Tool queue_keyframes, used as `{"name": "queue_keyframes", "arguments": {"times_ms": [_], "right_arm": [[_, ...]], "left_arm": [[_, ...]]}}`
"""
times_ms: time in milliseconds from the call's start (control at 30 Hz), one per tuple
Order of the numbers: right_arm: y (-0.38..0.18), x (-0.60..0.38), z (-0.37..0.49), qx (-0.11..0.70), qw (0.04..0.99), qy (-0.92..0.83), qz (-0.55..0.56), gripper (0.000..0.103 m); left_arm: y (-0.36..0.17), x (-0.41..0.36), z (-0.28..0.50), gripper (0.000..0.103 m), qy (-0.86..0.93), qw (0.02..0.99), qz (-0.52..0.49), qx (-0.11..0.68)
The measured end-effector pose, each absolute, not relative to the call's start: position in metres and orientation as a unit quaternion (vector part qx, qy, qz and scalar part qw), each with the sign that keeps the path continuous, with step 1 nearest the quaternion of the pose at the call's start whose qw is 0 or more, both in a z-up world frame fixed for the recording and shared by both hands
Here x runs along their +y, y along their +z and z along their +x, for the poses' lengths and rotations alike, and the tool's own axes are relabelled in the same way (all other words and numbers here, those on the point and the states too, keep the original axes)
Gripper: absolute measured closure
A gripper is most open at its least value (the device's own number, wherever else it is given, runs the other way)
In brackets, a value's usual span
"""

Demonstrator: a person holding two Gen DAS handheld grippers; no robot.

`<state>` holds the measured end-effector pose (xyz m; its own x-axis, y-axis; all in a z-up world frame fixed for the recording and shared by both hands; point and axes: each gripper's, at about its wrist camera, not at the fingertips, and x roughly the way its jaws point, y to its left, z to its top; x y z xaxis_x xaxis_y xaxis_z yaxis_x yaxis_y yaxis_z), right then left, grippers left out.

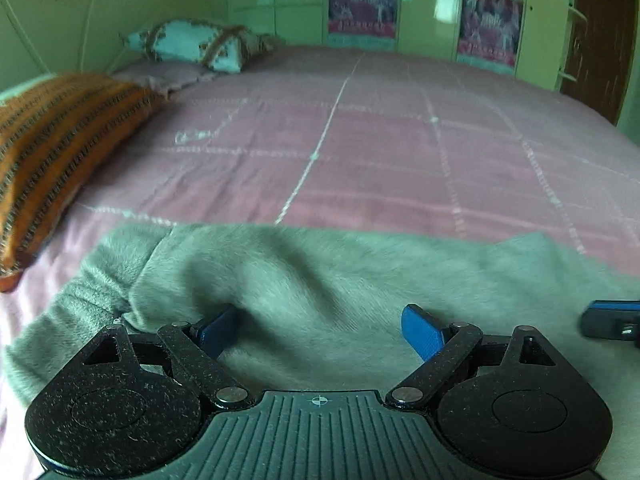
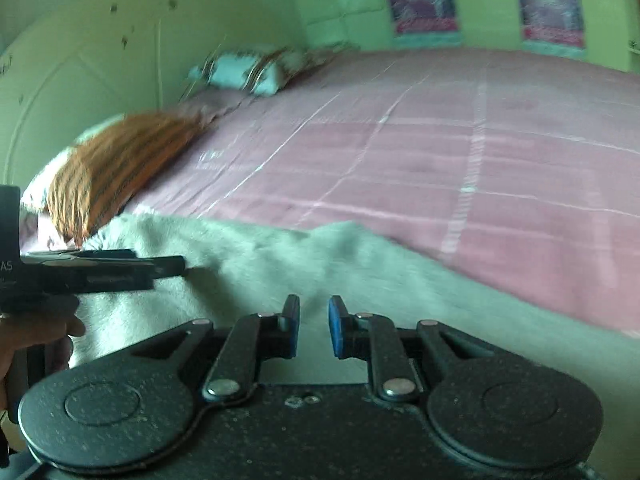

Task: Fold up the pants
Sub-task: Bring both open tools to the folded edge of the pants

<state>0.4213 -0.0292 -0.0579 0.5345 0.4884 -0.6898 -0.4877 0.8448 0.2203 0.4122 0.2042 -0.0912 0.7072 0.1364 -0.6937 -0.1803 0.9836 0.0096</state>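
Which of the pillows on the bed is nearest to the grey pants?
The orange striped pillow. It lies right beside the pants, while the white patterned pillow sits far back near the wall.

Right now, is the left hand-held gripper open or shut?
Open. In the left wrist view the left hand-held gripper has its blue pads far apart over the grey pants, and nothing is clamped between them.

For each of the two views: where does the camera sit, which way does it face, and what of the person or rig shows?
Left wrist: sits on the left tongs, facing across the grey pants and pink bedspread towards the wardrobe; the right tongs' tip shows at the right edge.
Right wrist: sits on the right tongs, blurred, same way; the left tongs and a hand show at left.
Shared: pants, bedspread, orange pillow.
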Motion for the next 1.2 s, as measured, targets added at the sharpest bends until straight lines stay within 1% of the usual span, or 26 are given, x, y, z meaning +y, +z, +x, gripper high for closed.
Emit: {"name": "queue_keyframes", "arguments": {"times_ms": [67, 100, 133, 167, 233, 267, 300, 333, 367, 400, 433, 467, 500, 567, 633, 700, 767, 867, 900, 933, 967, 1000, 1033, 1067, 1100, 1200], "right_arm": [[-0.078, -0.021, 0.435, 0.411, 0.874, 0.258, -0.030, 0.099], [-0.083, -0.019, 0.440, 0.404, 0.881, 0.245, -0.033, 0.101], [-0.084, -0.022, 0.445, 0.399, 0.887, 0.231, -0.030, 0.103], [-0.084, -0.026, 0.448, 0.400, 0.888, 0.225, -0.026, 0.103], [-0.079, -0.031, 0.449, 0.401, 0.890, 0.217, -0.013, 0.103], [-0.076, -0.028, 0.452, 0.392, 0.894, 0.217, -0.004, 0.100], [-0.073, -0.028, 0.451, 0.376, 0.900, 0.223, 0.003, 0.089], [-0.070, -0.026, 0.451, 0.362, 0.905, 0.226, 0.002, 0.089], [-0.071, -0.020, 0.453, 0.357, 0.906, 0.227, -0.003, 0.089], [-0.074, -0.015, 0.457, 0.363, 0.904, 0.227, -0.006, 0.091], [-0.082, -0.011, 0.465, 0.379, 0.899, 0.219, -0.007, 0.090], [-0.089, -0.011, 0.473, 0.392, 0.898, 0.201, -0.007, 0.090], [-0.091, -0.017, 0.477, 0.395, 0.898, 0.193, 0.008, 0.090], [-0.081, -0.032, 0.476, 0.403, 0.896, 0.183, 0.032, 0.090], [-0.063, -0.058, 0.456, 0.364, 0.913, 0.183, 0.039, 0.089], [-0.050, -0.095, 0.433, 0.342, 0.921, 0.180, 0.046, 0.088], [-0.043, -0.141, 0.407, 0.330, 0.930, 0.157, 0.044, 0.088], [-0.046, -0.215, 0.381, 0.337, 0.935, 0.092, 0.061, 0.083], [-0.057, -0.237, 0.380, 0.365, 0.927, 0.061, 0.053, 0.084], [-0.069, -0.254, 0.385, 0.400, 0.914, 0.043, 0.054, 0.092], [-0.071, -0.275, 0.381, 0.398, 0.912, 0.048, 0.087, 0.103], [-0.064, -0.294, 0.374, 0.387, 0.914, 0.032, 0.116, 0.100], [-0.055, -0.306, 0.365, 0.367, 0.922, 0.015, 0.124, 0.092], [-0.043, -0.320, 0.352, 0.337, 0.932, 0.005, 0.133, 0.080], [-0.035, -0.333, 0.342, 0.314, 0.938, -0.002, 0.146, 0.080], [-0.019, -0.376, 0.315, 0.286, 0.943, -0.034, 0.169, 0.080]], "left_arm": [[-0.095, 0.217, 0.415, 0.014, 0.078, 0.925, -0.050, 0.369], [-0.095, 0.222, 0.414, 0.015, 0.073, 0.926, -0.064, 0.366], [-0.094, 0.226, 0.413, 0.019, 0.072, 0.926, -0.073, 0.362], [-0.093, 0.230, 0.412, 0.023, 0.071, 0.926, -0.080, 0.362], [-0.080, 0.233, 0.405, 0.024, 0.075, 0.929, -0.096, 0.350], [-0.072, 0.229, 0.402, 0.024, 0.080, 0.935, -0.081, 0.336], [-0.065, 0.223, 0.402, 0.023, 0.089, 0.940, -0.050, 0.324], [-0.061, 0.220, 0.405, 0.015, 0.096, 0.943, -0.025, 0.317], [-0.061, 0.219, 0.409, 0.006, 0.103, 0.943, -0.012, 0.317], [-0.067, 0.224, 0.417, 0.004, 0.116, 0.936, -0.010, 0.331], [-0.078, 0.231, 0.423, 0.004, 0.120, 0.926, -0.016, 0.358], [-0.090, 0.237, 0.425, 0.002, 0.120, 0.920, -0.021, 0.372], [-0.097, 0.238, 0.420, 0.001, 0.121, 0.922, -0.008, 0.368], [-0.093, 0.233, 0.411, 0.001, 0.118, 0.926, 0.017, 0.359], [-0.082, 0.230, 0.396, 0.001, 0.123, 0.930, 0.024, 0.345], [-0.074, 0.227, 0.379, 0.001, 0.120, 0.936, 0.017, 0.330], [-0.075, 0.227, 0.364, 0.001, 0.123, 0.935, 0.014, 0.333], [-0.093, 0.225, 0.356, 0.001, 0.126, 0.926, 0.036, 0.354], [-0.096, 0.224, 0.354, 0.001, 0.127, 0.926, 0.042, 0.352], [-0.095, 0.222, 0.352, 0.001, 0.130, 0.926, 0.041, 0.352], [-0.089, 0.220, 0.352, 0.001, 0.136, 0.924, 0.041, 0.356], [-0.081, 0.217, 0.350, 0.001, 0.138, 0.926, 0.038, 0.350], [-0.071, 0.213, 0.344, 0.001, 0.130, 0.933, 0.029, 0.333], [-0.063, 0.210, 0.338, 0.001, 0.123, 0.939, 0.017, 0.321], [-0.058, 0.206, 0.335, 0.001, 0.118, 0.942, 0.008, 0.315], [-0.056, 0.193, 0.329, 0.001, 0.101, 0.944, -0.012, 0.313]]}}
